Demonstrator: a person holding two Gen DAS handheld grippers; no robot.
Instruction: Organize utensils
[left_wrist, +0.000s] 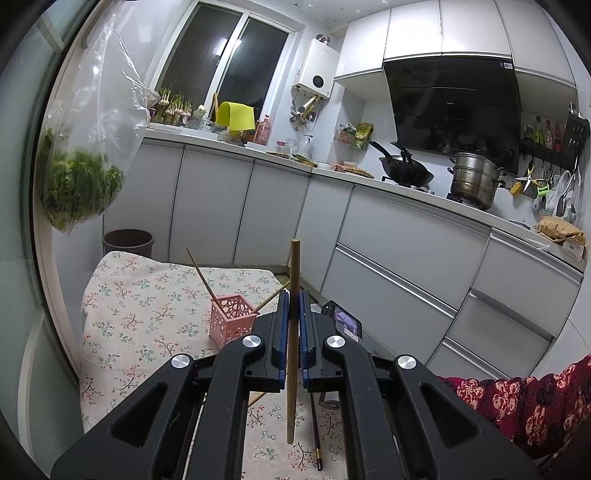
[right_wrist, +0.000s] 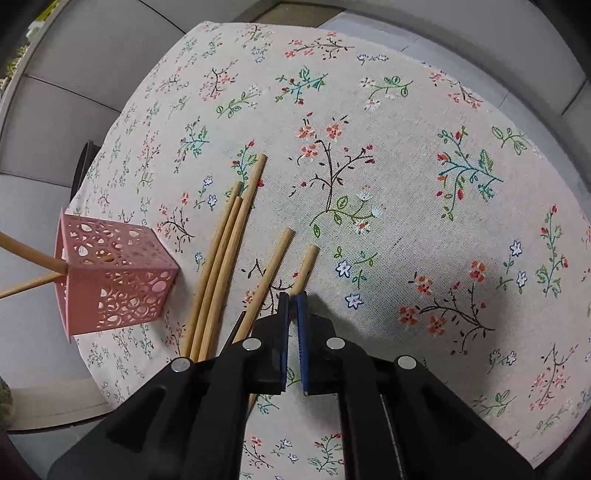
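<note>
My left gripper (left_wrist: 293, 295) is shut on a wooden chopstick (left_wrist: 293, 266) and holds it nearly upright above the table. A pink perforated holder (left_wrist: 232, 320) stands ahead and to the left with two chopsticks (left_wrist: 201, 275) leaning in it. In the right wrist view my right gripper (right_wrist: 293, 297) hangs over the floral tablecloth (right_wrist: 406, 155), its jaws nearly closed on the lower end of a wooden chopstick (right_wrist: 306, 267) lying on the cloth. Several more wooden chopsticks (right_wrist: 221, 258) lie to its left. The pink holder (right_wrist: 110, 277) stands at the far left.
A dark chopstick (left_wrist: 317, 435) lies on the cloth under my left gripper. A kitchen counter with a wok (left_wrist: 404, 171) and a steel pot (left_wrist: 474, 181) runs behind. A bag of greens (left_wrist: 79, 195) hangs at left. A brown bin (left_wrist: 127, 242) stands beyond the table.
</note>
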